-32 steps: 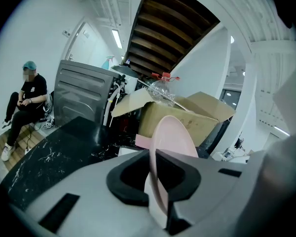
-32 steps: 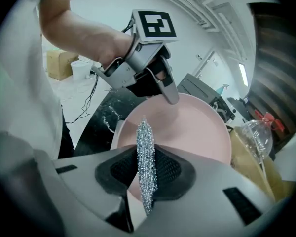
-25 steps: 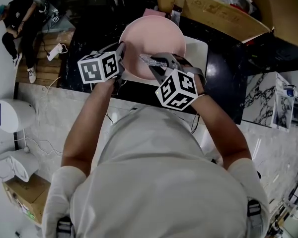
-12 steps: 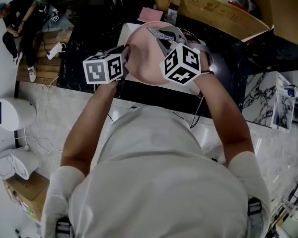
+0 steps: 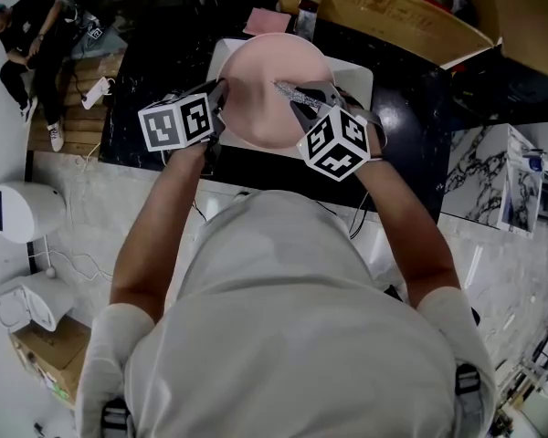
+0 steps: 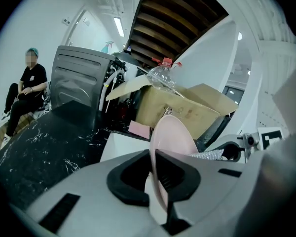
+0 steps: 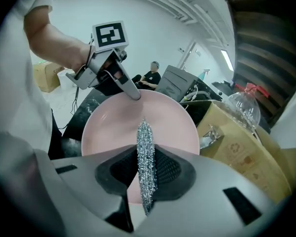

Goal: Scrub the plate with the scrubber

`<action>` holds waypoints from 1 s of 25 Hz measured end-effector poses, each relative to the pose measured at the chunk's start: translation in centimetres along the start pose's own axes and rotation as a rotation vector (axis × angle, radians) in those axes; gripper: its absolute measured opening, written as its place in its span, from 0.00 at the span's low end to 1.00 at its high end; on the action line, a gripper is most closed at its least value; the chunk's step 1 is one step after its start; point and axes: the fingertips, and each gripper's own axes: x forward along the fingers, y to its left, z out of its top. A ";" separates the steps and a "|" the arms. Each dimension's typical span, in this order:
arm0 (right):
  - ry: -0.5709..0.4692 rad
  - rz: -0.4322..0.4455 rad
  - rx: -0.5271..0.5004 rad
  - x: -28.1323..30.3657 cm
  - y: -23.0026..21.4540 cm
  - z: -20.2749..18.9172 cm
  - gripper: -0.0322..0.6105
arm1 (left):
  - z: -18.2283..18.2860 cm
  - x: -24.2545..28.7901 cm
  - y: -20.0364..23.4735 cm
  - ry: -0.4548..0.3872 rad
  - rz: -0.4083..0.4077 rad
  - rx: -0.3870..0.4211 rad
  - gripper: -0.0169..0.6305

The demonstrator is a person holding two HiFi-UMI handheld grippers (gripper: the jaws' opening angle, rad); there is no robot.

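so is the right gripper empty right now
No, the right gripper view shows the right gripper with its jaws shut on the silvery scrubber, which is held over the pink plate.

In the head view the right hand-held gripper [image 5: 303, 101] and its marker cube [image 5: 333, 142] cover the near right part of the plate [image 5: 256, 99], and whether the scrubber [image 5: 289, 89] presses on the plate or hangs just off it cannot be told. In the right gripper view the scrubber's lower end sinks between the jaws. The left hand-held gripper [image 6: 155, 154] — its jaws have just been opening a little, the plate's rim between them — hides that rim's lower part. The person's torso [image 5: 283, 336] blocks the near surface [image 5: 420, 117]; the cardboard box [image 5: 393, 12] runs off the top edge. A small pink thing [image 5: 260, 21] behind the plate is too small to name.
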 end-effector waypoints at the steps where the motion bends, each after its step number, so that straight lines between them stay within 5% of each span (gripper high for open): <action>1: 0.000 0.009 0.011 -0.1 0.5 -0.3 0.17 | -0.1 0.1 0.0 0.002 -0.002 -0.005 0.06; 12: -0.023 0.132 0.055 -1.1 5.0 -1.0 0.17 | -0.6 1.2 -0.4 0.028 0.008 0.019 0.06; 21: -0.100 -0.117 0.015 -2.9 -3.9 1.7 0.17 | -1.2 1.2 -1.9 0.041 -0.001 0.067 0.05; 25: -0.076 -0.144 0.009 -1.8 -6.0 1.5 0.17 | -1.9 1.3 -2.9 0.055 -0.022 0.066 0.05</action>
